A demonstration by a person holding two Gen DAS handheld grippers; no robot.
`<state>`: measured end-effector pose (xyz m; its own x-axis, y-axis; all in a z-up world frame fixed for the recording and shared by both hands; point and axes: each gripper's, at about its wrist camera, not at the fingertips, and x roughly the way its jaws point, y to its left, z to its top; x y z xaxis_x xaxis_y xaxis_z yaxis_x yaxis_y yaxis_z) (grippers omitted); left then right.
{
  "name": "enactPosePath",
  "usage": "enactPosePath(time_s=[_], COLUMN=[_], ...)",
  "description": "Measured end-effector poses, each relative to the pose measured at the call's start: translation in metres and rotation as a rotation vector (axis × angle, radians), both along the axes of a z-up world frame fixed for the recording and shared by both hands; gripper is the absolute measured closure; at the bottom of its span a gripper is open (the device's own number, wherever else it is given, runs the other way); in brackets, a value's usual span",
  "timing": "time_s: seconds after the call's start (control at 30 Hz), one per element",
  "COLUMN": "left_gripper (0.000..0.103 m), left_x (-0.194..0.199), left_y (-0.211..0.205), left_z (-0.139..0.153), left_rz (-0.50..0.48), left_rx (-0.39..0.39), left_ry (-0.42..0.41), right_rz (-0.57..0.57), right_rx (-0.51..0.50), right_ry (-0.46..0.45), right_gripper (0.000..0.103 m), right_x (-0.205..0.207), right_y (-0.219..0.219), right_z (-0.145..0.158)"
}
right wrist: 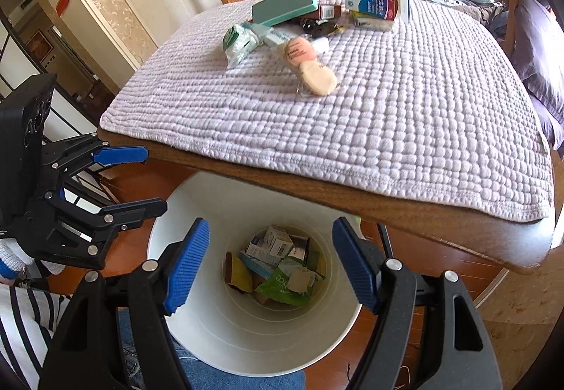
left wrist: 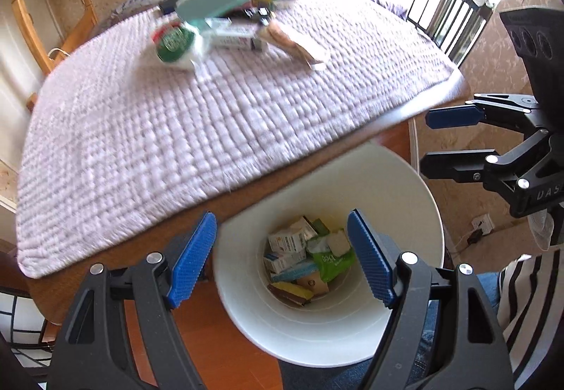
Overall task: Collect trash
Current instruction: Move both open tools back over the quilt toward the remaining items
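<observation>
1. The left hand-held gripper (left wrist: 282,259) stands partly open above the white round plastic bin (left wrist: 416,199). Nothing lies between its blue ribbed pads (left wrist: 192,259).
2. The right hand-held gripper (right wrist: 271,263) is likewise partly open and empty, directly over the same bin (right wrist: 169,213). It also appears at the right edge of the left wrist view (left wrist: 440,139), its fingers pointing toward the bin side.
3. The bin stands upright on the reddish wooden floor (right wrist: 141,238), its mouth partly under the edge of the brown wooden surface (right wrist: 423,210). Small cartons and a green wrapper (right wrist: 285,284) lie at its bottom.
4. A pale lilac quilted mat (right wrist: 387,115) covers the surface.
5. Remaining trash sits in a cluster at the far end of the mat:
   - a teal flat rectangular box (right wrist: 283,4), tilted, its long axis running left-right;
   - a white and blue carton (right wrist: 373,0) lying on its side;
   - a green and white crumpled packet (right wrist: 239,42);
   - a pink and cream oval packet (right wrist: 310,67), its long axis running diagonally toward the near right.
6. A striped sleeve (right wrist: 21,326) shows at the lower left.
</observation>
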<state>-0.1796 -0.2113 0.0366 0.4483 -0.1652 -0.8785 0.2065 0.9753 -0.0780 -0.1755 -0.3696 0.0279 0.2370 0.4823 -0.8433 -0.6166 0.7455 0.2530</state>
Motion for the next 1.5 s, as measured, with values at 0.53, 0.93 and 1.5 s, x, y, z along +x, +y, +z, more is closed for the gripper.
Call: enactPosePath(time_s=[0.53,0.93,1.5], left_gripper=[0.025,0.025,0.021], left_x=[0.097,0.171,0.195], left_y=[0.119,0.181,0.193], left_z=[0.020,-0.013,-0.038], left_rz=[0.269,0.363,0.316], left_rx=[0.048,0.038,0.050], left_ry=[-0.103,-0.091,-0.090], right_rz=[-0.165,-0.235,-0.188], right_rx=[-0.106,-0.125,-0.133], right_ry=[-0.163,-0.176,-0.209], right_gripper=[0.031,0.031,0.030], right_x=[0.138,0.237,0.260], right_y=[-0.033,-0.045,-0.043], right_z=[0.010,-0.010,-0.023])
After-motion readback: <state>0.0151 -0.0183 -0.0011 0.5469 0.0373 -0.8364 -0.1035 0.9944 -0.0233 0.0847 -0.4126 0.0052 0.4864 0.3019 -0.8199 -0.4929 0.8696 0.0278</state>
